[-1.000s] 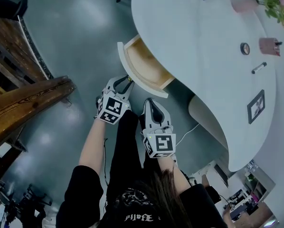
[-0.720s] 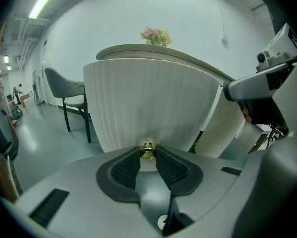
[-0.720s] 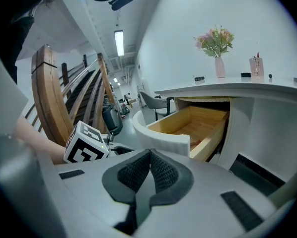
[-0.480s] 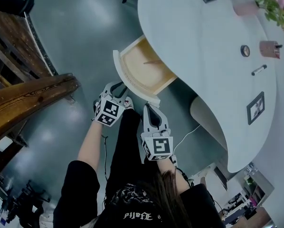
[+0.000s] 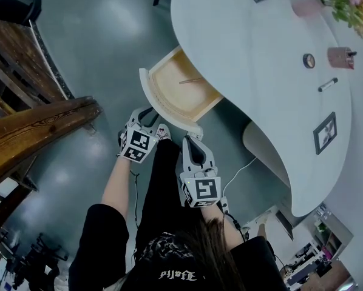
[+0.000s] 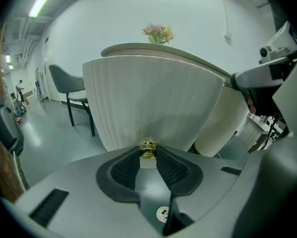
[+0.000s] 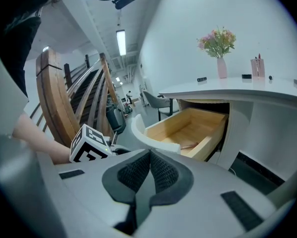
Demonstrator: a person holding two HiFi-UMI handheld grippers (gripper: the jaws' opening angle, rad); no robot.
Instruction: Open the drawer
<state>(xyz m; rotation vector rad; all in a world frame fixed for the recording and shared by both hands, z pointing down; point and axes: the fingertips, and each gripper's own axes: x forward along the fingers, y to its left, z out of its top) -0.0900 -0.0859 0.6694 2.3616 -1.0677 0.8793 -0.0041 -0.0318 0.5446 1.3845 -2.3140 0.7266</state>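
Left gripper view shows the left gripper [image 6: 148, 155] clamped on the gold knob [image 6: 148, 147] of the drawer [image 6: 153, 103]; in the head view the drawer stands well out of the white counter [image 5: 260, 59], wooden inside showing; the right gripper [image 7: 149, 155] is closed on nothing, near the drawer's front corner.

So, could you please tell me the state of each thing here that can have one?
Drawer: open, pulled well out.
Knob: clamped between the left tool's jaws.
Left tool: shut on the knob.
Right tool: shut, nothing in it.
Vase: upright.
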